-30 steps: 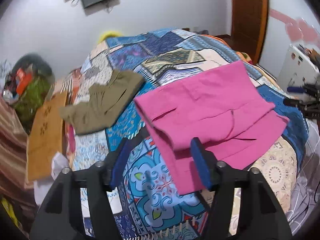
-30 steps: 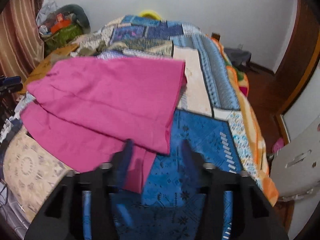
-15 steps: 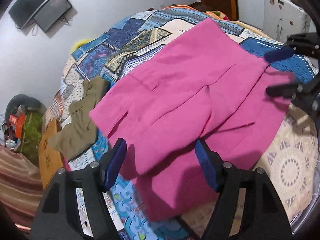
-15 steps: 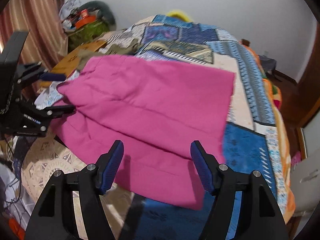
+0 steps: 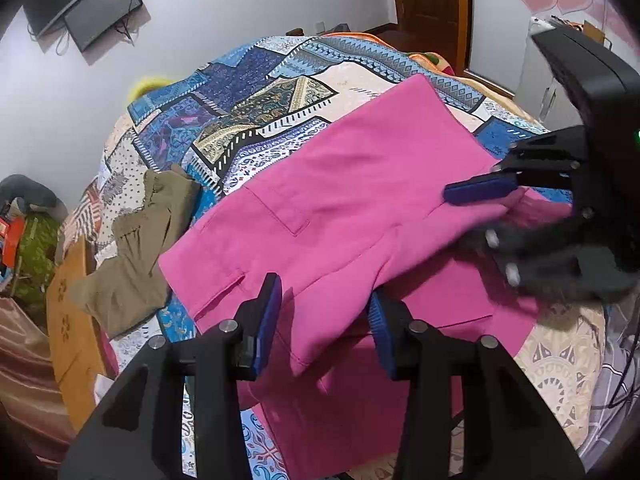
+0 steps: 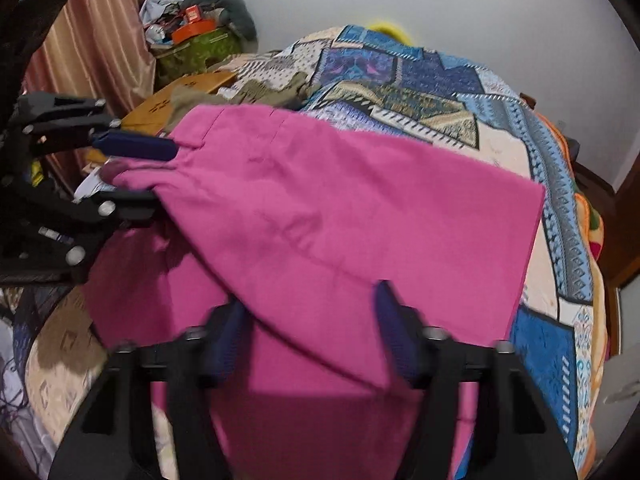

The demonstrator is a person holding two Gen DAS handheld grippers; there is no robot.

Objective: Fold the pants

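Note:
Pink pants (image 5: pixel 344 200) lie folded in layers on the patchwork bedspread (image 5: pixel 260 92); they also fill the right wrist view (image 6: pixel 340 208). My left gripper (image 5: pixel 324 312) is open, its blue fingers straddling the near edge of the top pink layer. My right gripper (image 6: pixel 312 316) is open, its fingers either side of the top layer's near fold. Each gripper shows in the other's view, the right one (image 5: pixel 476 216) at the pants' right edge and the left one (image 6: pixel 136 176) at their left edge.
Olive-green pants (image 5: pixel 136 248) lie crumpled left of the pink ones. An orange-brown board (image 5: pixel 68 320) sits at the bed's left edge. A clutter pile (image 6: pixel 192 40) and curtain (image 6: pixel 88 40) stand beyond. A white cabinet (image 5: pixel 536 64) and wooden door (image 5: pixel 432 8) stand on the right.
Both grippers have moved in over the pink pants, staying open. The left now straddles the top layer's edge; the right has closed in on the near fold.

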